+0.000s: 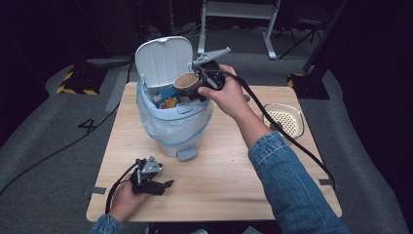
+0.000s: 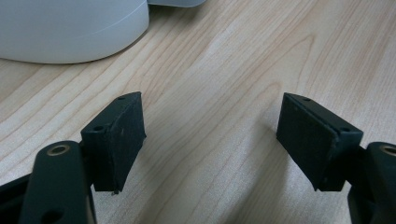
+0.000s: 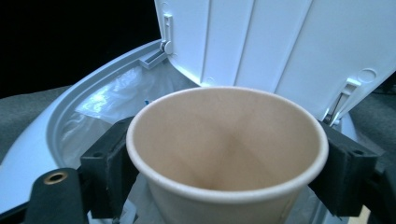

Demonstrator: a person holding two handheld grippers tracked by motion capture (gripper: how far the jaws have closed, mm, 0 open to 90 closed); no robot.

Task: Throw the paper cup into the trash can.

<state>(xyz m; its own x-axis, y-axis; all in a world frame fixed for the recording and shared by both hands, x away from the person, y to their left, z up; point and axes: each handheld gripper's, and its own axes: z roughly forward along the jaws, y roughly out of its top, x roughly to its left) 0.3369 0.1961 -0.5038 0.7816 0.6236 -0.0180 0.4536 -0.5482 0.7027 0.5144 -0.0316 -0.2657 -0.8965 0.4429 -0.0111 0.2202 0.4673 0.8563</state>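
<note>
Right gripper [image 1: 198, 82] held over the open pedal bin [image 1: 171, 127], paper cup [image 1: 186, 84] between its jaws. In the right gripper view, cup [image 3: 224, 154] sat mouth toward camera, empty, a black pad close on each side of the rim; whether the pads pressed on it, cannot tell. Raised white lid [image 3: 280, 46] stood just behind the cup; clear bin liner [image 3: 100, 112] visible inside the rim. Cup lay on its side above the bin mouth, over the blue and yellow packaging [image 1: 166, 100] already inside.

Left gripper [image 1: 153, 180] rested low on the wooden table [image 1: 229, 170] near its front edge, well apart from the bin. Jaws wide, nothing between them, just bare wood [image 2: 210, 140]; bin base [image 2: 70, 32] at top left of the left gripper view.

Perforated cream dish [image 1: 284, 119] at the table's right edge, untouched.
</note>
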